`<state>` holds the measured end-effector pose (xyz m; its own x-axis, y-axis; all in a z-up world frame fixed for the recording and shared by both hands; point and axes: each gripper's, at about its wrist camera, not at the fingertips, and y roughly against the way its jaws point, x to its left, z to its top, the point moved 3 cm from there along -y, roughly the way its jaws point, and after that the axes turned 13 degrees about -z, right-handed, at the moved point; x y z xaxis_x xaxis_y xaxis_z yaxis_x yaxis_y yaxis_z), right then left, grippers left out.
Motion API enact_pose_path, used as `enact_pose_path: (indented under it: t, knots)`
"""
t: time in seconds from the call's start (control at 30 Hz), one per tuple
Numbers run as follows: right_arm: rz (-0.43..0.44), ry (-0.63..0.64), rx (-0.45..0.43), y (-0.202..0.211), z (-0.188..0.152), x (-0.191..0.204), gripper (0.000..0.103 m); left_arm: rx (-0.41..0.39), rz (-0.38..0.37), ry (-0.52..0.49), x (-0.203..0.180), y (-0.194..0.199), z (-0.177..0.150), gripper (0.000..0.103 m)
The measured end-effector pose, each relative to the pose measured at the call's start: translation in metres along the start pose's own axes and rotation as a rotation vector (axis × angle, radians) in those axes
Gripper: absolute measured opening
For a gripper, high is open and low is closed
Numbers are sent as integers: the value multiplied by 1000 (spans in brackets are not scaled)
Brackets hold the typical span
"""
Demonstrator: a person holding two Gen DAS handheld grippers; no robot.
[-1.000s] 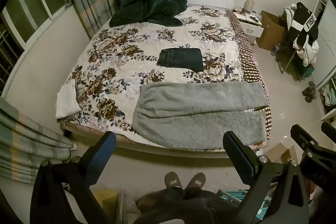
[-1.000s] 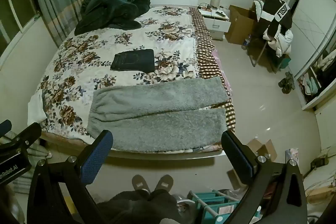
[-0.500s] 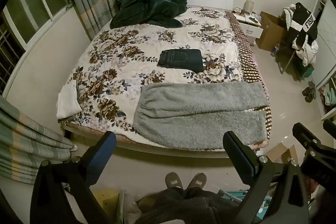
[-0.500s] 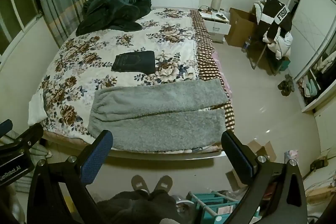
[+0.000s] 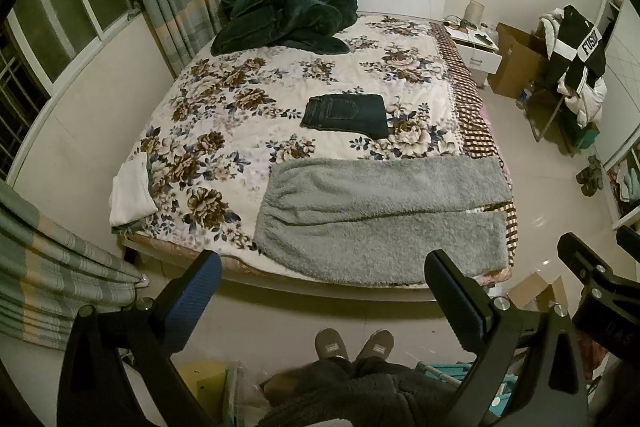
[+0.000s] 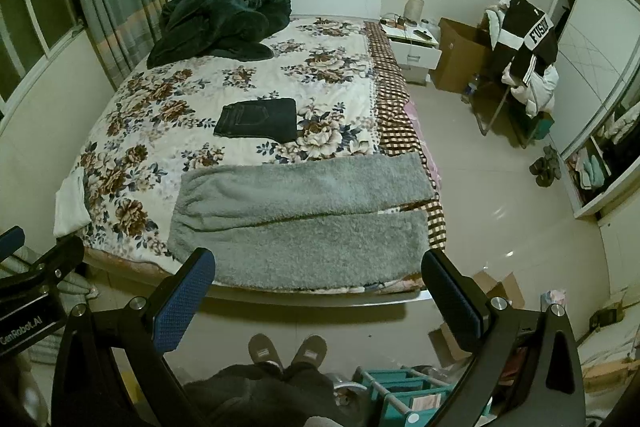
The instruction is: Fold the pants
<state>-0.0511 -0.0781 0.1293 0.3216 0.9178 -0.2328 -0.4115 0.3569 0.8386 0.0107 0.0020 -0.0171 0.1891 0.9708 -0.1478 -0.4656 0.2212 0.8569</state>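
Note:
Grey fleece pants (image 5: 380, 215) lie spread flat across the foot of the flowered bed (image 5: 248, 115), waist at the left, legs reaching to the right edge; they show in the right wrist view too (image 6: 300, 223). A folded dark pair of jeans (image 5: 346, 115) lies mid-bed, also seen in the right wrist view (image 6: 258, 119). My left gripper (image 5: 322, 291) is open and empty, held high above the floor before the bed. My right gripper (image 6: 318, 287) is likewise open and empty, to its right.
A dark green blanket (image 5: 284, 15) is heaped at the headboard. A white folded cloth (image 5: 132, 191) lies at the bed's left corner. Curtains (image 5: 52, 291) hang left. A nightstand (image 6: 412, 47), boxes and a clothes-laden chair (image 6: 524, 67) stand right. The person's slippered feet (image 5: 352, 343) are below.
Both grippers have drifted slightly; the view shifts a little. The pants and jeans have not moved.

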Motion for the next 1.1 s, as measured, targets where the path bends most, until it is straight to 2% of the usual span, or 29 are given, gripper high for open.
enact_pose_path:
  t: [0.87,0.93,1.1]
  knots:
    - [9,11,8,1,-11,-1,103,9,1,-2,-5,-2,-4,103]
    - [11,12,11,-2,-12,-2,103,11,0,3,2,-5,-14,103]
    - [12,13,15,-4,-10,-3,103,10,0,0,2,-5,-13,103]
